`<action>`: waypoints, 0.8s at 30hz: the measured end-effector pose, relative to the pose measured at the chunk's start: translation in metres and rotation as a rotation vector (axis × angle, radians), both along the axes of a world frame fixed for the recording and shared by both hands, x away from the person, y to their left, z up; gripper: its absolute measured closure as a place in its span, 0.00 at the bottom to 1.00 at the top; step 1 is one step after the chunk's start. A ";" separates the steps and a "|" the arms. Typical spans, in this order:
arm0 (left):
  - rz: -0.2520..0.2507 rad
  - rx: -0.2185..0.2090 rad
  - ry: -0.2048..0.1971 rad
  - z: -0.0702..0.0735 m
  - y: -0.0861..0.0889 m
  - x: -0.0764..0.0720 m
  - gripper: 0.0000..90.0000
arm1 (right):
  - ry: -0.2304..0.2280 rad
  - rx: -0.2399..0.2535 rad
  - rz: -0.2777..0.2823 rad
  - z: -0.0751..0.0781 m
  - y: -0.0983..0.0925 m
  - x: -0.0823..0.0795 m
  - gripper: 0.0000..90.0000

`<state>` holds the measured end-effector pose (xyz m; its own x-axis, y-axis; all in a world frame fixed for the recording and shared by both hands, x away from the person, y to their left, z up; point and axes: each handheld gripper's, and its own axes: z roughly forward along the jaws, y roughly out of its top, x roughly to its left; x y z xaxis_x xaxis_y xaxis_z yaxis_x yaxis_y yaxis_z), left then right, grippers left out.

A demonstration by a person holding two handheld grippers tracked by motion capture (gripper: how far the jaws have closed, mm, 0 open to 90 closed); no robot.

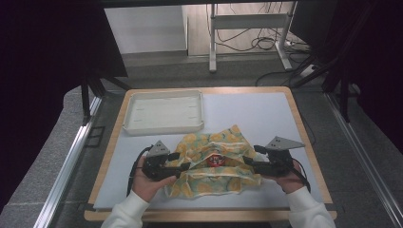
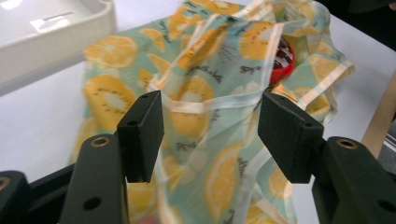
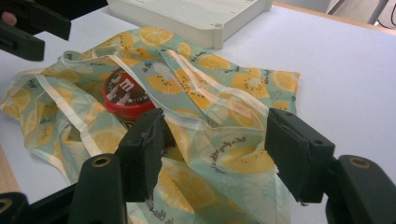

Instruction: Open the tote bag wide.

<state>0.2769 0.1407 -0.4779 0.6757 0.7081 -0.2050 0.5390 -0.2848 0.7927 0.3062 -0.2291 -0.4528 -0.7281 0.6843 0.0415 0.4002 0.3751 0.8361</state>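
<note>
White tabletop (image 1: 266, 114) with a wooden rim fills my working area, and a dark floor with cables and a metal frame lies beyond it. Nearest me, my two sleeved forearms come in from the bottom edge. My left gripper (image 1: 183, 166) sits at the left side of the lemon-print cloth bag (image 1: 214, 164); in the left gripper view its jaws stand apart with a cream-edged fold of the bag's fabric (image 2: 210, 116) rising between them, and I cannot tell whether either pad touches it. My right gripper (image 1: 249, 163) is at the bag's right side; in the right gripper view its jaws are spread wide, straddling the crumpled fabric without pinching it. The bag lies rumpled near the table's front, between the two grippers. A red-lidded round tub (image 3: 125, 95) sits inside the bag's open mouth, partly covered by fabric and a cream strap. Farther back, a shallow white tray (image 1: 164, 127) rests on the table, just behind the bag.
</note>
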 end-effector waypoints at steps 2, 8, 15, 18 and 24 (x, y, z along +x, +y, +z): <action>-0.015 0.009 0.005 -0.001 -0.007 0.002 0.46 | -0.001 -0.001 0.001 0.000 0.000 0.000 0.42; -0.049 0.062 0.003 -0.007 -0.026 0.007 0.48 | 0.003 -0.002 0.000 -0.001 0.000 0.001 0.42; -0.060 0.092 0.017 -0.015 -0.030 0.011 0.60 | 0.005 -0.003 -0.012 -0.001 -0.004 0.003 0.42; -0.064 0.072 0.029 -0.014 -0.029 0.011 0.73 | 0.002 -0.003 -0.009 -0.001 -0.002 0.002 0.41; -0.091 0.066 0.043 -0.015 -0.029 0.012 0.95 | 0.001 -0.010 0.003 -0.001 0.002 0.000 0.41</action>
